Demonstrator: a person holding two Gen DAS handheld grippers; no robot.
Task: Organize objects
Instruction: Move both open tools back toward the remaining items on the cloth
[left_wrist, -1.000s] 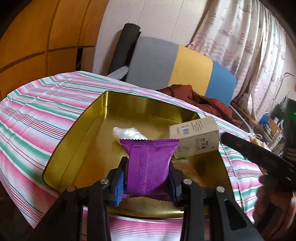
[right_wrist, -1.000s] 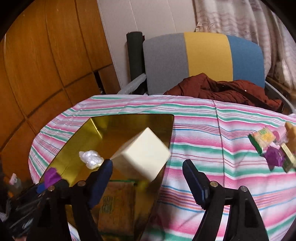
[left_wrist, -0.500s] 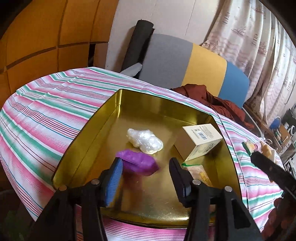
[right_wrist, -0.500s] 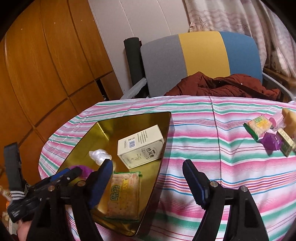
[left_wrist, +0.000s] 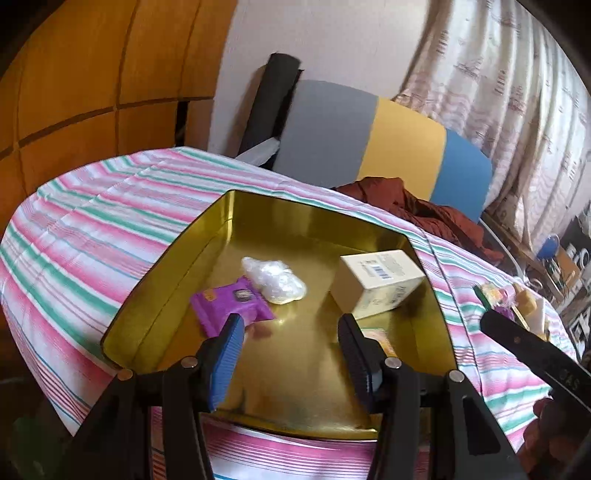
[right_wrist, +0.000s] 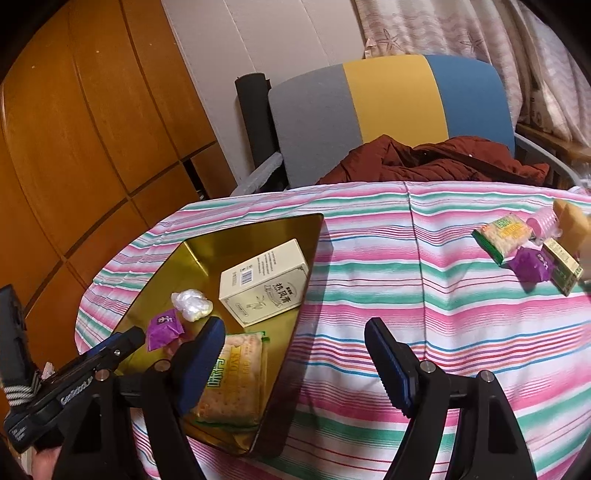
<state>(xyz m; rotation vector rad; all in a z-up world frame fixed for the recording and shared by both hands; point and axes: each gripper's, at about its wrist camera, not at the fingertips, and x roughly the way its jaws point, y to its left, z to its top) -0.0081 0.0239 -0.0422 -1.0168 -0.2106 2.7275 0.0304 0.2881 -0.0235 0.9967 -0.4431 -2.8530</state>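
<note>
A gold metal tray sits on the striped tablecloth. In it lie a purple snack packet, a white wrapped lump, a cream box and a cracker packet. My left gripper hovers over the tray's near end, open, with nothing between its fingers. The purple packet lies just beyond its left fingertip. My right gripper stands open and empty over the tray's right wall and the cloth beside it. The cream box rests flat in front of it.
Loose snacks lie at the table's far right: a green cracker packet, another purple packet, a pink roll and a green box. A grey, yellow and blue chair with a dark red jacket stands behind the table.
My left gripper has opened and the purple packet has dropped flat into the tray. The cream box, tilted in mid-air a second ago, has settled in the tray. My right gripper has shifted rightwards.
</note>
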